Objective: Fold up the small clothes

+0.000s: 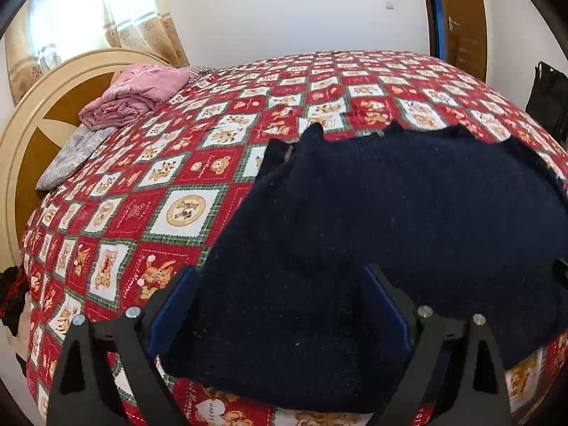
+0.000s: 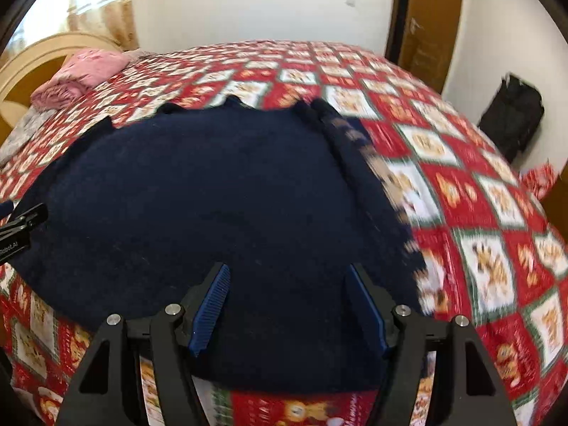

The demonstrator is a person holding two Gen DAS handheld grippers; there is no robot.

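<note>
A dark navy knitted garment [image 1: 390, 213] lies spread flat on the red patterned bedspread [image 1: 159, 177]. It also shows in the right wrist view [image 2: 213, 195]. My left gripper [image 1: 280, 305] is open, its blue pads standing either side of the garment's near left part, just above it. My right gripper [image 2: 287, 305] is open over the garment's near right edge. The tip of the left gripper [image 2: 25, 220] shows at the left edge of the right wrist view. A folded strip of the garment [image 2: 348, 142] lies along its right side.
A pink folded cloth [image 1: 138, 92] and a grey cloth [image 1: 71, 152] lie by the round headboard [image 1: 32, 135] at the far left. A black bag [image 2: 511, 117] stands by the wall at right. A door [image 1: 458, 10] is behind the bed.
</note>
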